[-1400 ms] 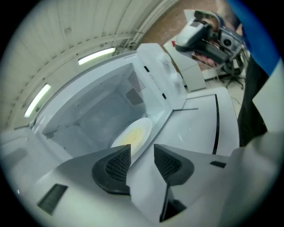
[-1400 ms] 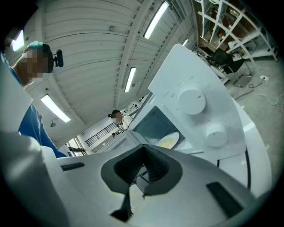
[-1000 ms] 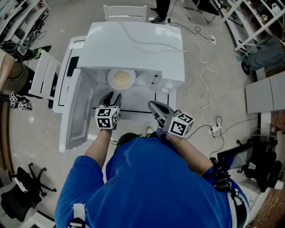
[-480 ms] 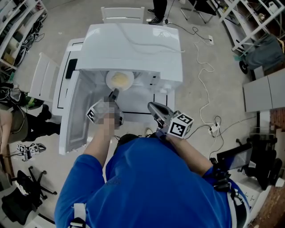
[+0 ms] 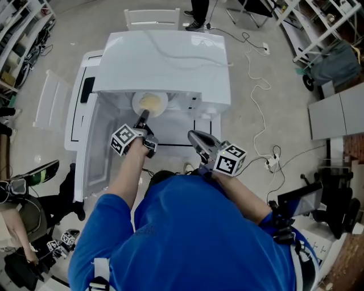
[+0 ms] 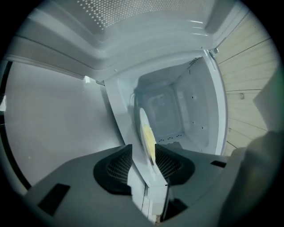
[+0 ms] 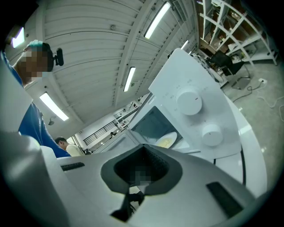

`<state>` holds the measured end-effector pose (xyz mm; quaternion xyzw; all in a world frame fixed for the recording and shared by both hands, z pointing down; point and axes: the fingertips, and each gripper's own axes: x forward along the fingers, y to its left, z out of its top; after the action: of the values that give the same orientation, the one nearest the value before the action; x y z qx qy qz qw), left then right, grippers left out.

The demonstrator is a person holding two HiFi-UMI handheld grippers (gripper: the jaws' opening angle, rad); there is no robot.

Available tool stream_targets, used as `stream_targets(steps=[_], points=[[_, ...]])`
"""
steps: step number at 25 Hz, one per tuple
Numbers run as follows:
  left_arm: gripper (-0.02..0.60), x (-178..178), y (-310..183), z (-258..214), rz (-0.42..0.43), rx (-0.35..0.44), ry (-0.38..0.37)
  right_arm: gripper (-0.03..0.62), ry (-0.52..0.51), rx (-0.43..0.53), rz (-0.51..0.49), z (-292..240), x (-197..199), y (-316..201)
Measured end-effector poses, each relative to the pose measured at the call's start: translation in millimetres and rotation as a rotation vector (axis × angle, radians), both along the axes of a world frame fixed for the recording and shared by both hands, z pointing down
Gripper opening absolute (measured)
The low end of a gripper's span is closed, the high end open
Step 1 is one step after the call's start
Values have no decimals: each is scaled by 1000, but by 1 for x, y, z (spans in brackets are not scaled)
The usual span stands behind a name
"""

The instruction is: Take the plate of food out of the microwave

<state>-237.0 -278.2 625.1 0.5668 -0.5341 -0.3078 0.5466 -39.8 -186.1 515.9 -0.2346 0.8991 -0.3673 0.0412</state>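
Note:
A white plate of yellow food point(image 5: 149, 103) lies inside the open white microwave point(image 5: 165, 57), near the front of the cavity. My left gripper point(image 5: 141, 117) is rolled onto its side and reaches to the plate's near rim. In the left gripper view the plate point(image 6: 147, 135) shows edge-on; its rim and the microwave's front sill run between the pads point(image 6: 119, 166), which stand apart and are not pressing. That left gripper point(image 6: 144, 165) is open. My right gripper point(image 5: 196, 138) hangs shut and holding nothing in front of the microwave, right of the opening. In the right gripper view, the plate point(image 7: 165, 140) is seen beyond it point(image 7: 142, 153).
The microwave door point(image 5: 98, 149) hangs open to the left. Two knobs point(image 7: 189, 102) sit on its control panel. Cables point(image 5: 259, 85) and a power strip point(image 5: 274, 163) lie on the floor to the right. A white chair point(image 5: 152, 17) stands behind, and shelving lines both sides.
My left gripper has moved forward to the plate's rim and rolled onto its side. The right gripper has stayed where it was.

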Motion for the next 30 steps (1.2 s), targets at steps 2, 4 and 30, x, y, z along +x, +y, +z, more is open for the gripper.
stream_targets(steps=[2,4,30], points=[[172,0,-3,1,-3,5,21,-8,-9,-2,3,1,1,-2],[130,-1,-4,-1,-7,13,34,-8,-10,-3,6,2,1,-2],[17,-3,39,-21,-49,55,122,-8,-4,-7,-2,-1,-6,19]])
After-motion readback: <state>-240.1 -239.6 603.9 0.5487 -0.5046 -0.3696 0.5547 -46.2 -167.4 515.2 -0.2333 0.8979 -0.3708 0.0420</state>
